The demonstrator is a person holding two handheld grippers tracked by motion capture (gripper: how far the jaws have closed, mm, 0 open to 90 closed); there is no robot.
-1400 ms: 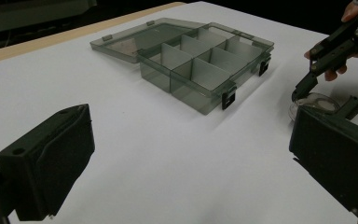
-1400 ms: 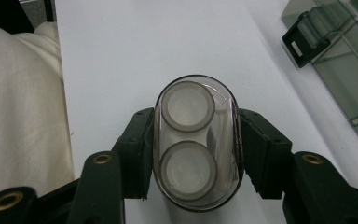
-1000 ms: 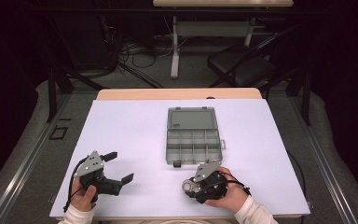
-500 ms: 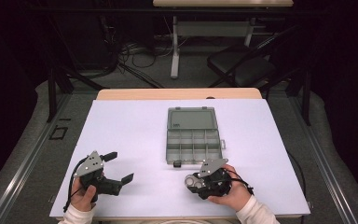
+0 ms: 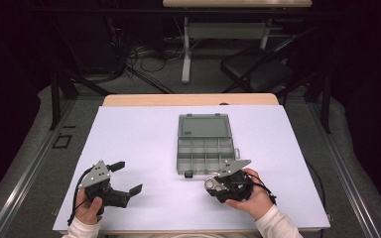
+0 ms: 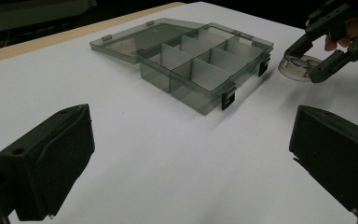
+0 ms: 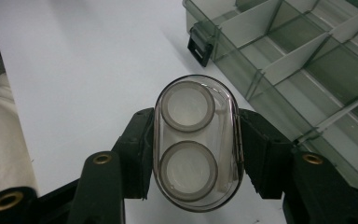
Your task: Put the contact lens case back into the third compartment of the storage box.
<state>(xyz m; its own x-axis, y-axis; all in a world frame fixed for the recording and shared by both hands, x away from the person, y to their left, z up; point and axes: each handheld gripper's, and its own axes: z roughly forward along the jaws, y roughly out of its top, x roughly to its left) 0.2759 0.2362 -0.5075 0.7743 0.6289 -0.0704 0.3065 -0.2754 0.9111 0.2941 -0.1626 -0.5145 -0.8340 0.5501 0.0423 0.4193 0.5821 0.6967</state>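
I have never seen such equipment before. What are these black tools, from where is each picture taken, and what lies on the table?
A person holds two hand-operated grippers. One camera looks down from above; the other two ride on the grippers themselves. On the white table lies an open compartment box, its lid folded back. The left gripper is open and holds nothing. The right gripper is closed on a small clear oval case with two round wells, just beside the box's front corner.

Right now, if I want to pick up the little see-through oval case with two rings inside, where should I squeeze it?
Squeeze the oval case across its two long, nearly straight sides, coming from its rounded end. It's narrowest there, so jaws fit around it, as the right gripper shows; the curved ends would probably slip.
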